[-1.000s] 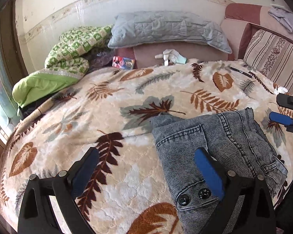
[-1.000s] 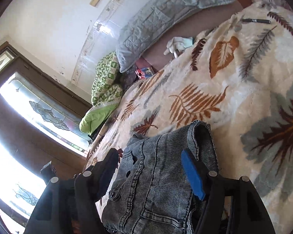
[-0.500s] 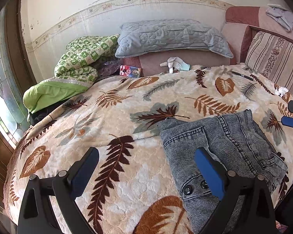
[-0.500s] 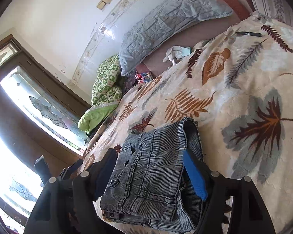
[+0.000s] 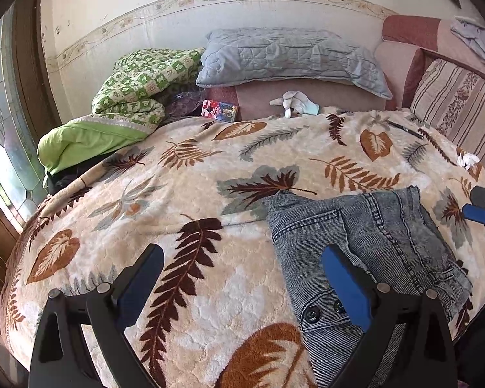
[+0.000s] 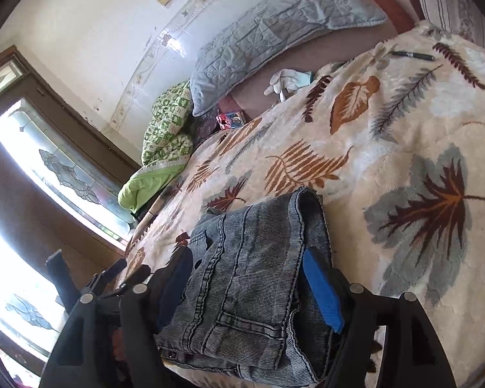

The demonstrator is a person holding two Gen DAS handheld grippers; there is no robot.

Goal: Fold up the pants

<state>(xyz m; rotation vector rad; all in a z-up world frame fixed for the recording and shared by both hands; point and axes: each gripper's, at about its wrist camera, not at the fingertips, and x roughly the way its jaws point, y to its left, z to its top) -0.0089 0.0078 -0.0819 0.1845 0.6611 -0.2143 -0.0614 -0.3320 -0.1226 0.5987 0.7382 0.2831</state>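
1. Pants [image 5: 368, 245]: grey washed denim, ribbed texture, folded into a thick squarish bundle, lying at the near right edge of the bed; waistband buttons face the near edge.
2. Left gripper [image 5: 242, 278]: jaws spread wide and empty, raised above the blanket, right blue pad over the pants' left side.
3. Right gripper [image 6: 249, 287]: released, tilted, jaws straddling the bundle.
4. Blanket [image 5: 190, 194]: plush cream with a leaf print.
5. Quilted grey pillow [image 5: 291, 55] at the bed's far edge.

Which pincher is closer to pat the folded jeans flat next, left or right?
Probably right: the open right gripper straddles the folded jeans. The open left gripper mostly faces bare blanket.
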